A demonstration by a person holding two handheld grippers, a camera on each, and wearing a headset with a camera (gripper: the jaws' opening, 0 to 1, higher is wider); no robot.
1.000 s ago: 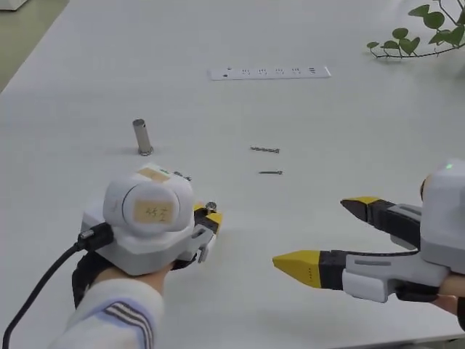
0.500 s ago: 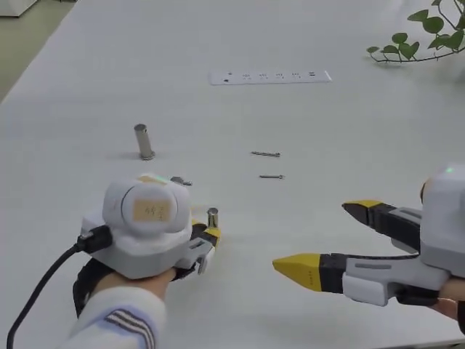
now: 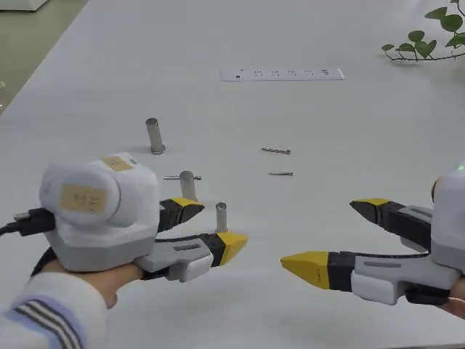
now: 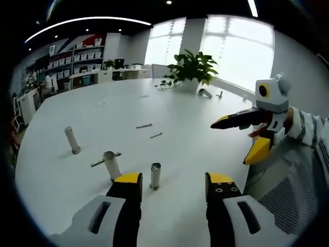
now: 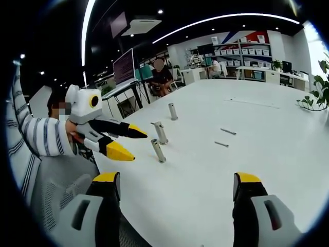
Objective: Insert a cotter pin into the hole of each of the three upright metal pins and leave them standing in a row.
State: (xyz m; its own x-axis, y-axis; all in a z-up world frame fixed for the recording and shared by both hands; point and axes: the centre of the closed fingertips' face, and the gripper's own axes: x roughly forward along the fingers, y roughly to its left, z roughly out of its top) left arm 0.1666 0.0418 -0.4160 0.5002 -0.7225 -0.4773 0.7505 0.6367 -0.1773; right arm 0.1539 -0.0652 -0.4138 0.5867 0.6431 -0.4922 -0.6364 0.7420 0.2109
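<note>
the left hand-held gripper [image 4: 175,179] has its jaws apart, empty, the nearest upright pin [image 4: 155,176] just ahead between its tips. beyond stand a second pin [image 4: 111,164] (cotter pin [image 4: 97,162] through it) and a third pin [image 4: 72,140]. the right hand-held gripper [image 3: 320,233], also apart and empty, faces two loose cotter pins [image 3: 275,151] well ahead. any sideways left swing could topple the near pin.

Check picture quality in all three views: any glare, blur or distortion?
Head view: soft, even light, faint shadows, near metal pin sharp. Left gripper view: strong fisheye bend, windows blown out white. Right gripper view: fisheye again, ceiling strip light bowed into an arc, ceiling dark, tabletop well lit.
</note>
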